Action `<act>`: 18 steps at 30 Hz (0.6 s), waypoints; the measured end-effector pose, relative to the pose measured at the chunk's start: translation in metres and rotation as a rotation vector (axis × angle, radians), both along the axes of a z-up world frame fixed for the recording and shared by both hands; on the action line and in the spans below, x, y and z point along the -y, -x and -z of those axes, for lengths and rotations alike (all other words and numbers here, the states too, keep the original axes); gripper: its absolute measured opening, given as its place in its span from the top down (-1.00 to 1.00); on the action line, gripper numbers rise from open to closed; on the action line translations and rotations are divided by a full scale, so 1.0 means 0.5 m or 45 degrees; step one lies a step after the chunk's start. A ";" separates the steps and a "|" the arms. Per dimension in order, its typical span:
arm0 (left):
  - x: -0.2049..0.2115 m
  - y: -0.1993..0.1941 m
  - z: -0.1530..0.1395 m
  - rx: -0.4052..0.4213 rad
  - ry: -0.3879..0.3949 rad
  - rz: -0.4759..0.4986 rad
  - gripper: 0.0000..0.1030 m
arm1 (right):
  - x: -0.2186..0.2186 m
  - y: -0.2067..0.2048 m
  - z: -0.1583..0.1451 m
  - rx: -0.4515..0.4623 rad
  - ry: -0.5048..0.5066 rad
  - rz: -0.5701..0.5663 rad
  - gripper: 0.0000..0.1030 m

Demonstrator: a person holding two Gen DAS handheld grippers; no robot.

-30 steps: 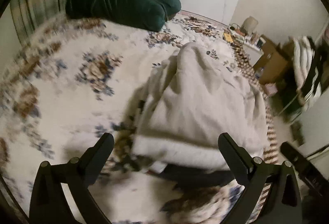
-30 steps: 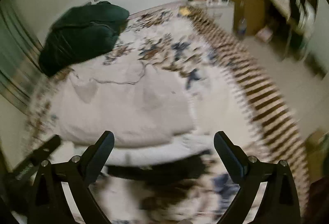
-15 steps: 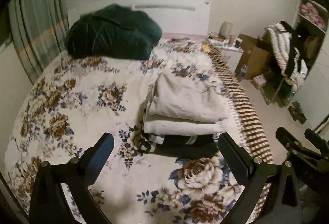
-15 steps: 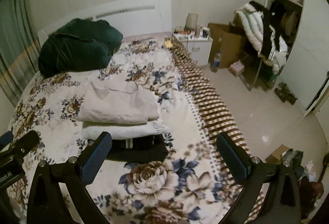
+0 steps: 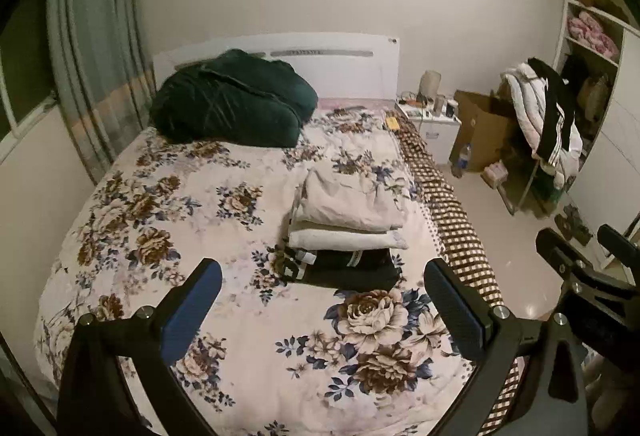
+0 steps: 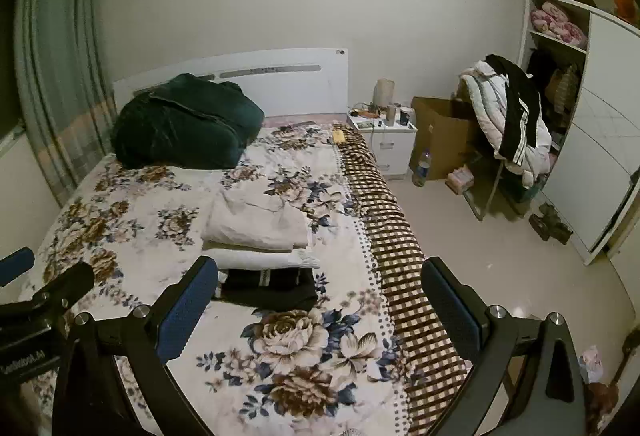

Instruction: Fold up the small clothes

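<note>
Left wrist view: stack of 3 folded garments [image 5: 344, 232] on the bed [image 5: 160, 236], ahead of the left gripper [image 5: 320, 296]; right gripper [image 6: 316, 296] alongside; both jaws spread, empty; stack dead ahead of left, ahead-left of right.

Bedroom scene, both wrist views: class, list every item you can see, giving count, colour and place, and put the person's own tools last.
Folded clothes: one stack, beige and white over black, on the bed's right half.
Bedspread: one, cream floral with a brown checked border, covering the bed.
Quilt bundle: one, dark green, at the headboard.
Headboard: one, white, against the wall.
Nightstand: one, white, right of the bed, small items on top.
Cardboard box: one, brown, beside the nightstand.
Draped clothes: one pile, white and black, by the wardrobe.
Curtain: one, green, left.
Left tongs: open, empty.
Right tongs: open, empty.
</note>
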State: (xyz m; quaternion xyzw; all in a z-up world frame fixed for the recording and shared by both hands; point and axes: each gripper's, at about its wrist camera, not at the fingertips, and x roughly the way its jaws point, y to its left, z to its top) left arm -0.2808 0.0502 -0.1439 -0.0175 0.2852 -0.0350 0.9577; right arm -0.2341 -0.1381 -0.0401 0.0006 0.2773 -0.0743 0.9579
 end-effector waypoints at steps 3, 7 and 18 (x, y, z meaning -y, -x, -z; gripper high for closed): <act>0.005 0.042 -0.022 0.026 -0.003 -0.019 -1.00 | 0.003 0.054 -0.034 0.023 0.001 -0.026 -1.00; 0.010 0.082 -0.036 0.047 0.000 -0.025 -1.00 | 0.007 0.128 -0.077 0.046 -0.019 -0.059 -1.00; 0.025 0.138 -0.049 0.078 -0.025 -0.027 -1.00 | 0.013 0.204 -0.120 0.064 -0.028 -0.094 -1.00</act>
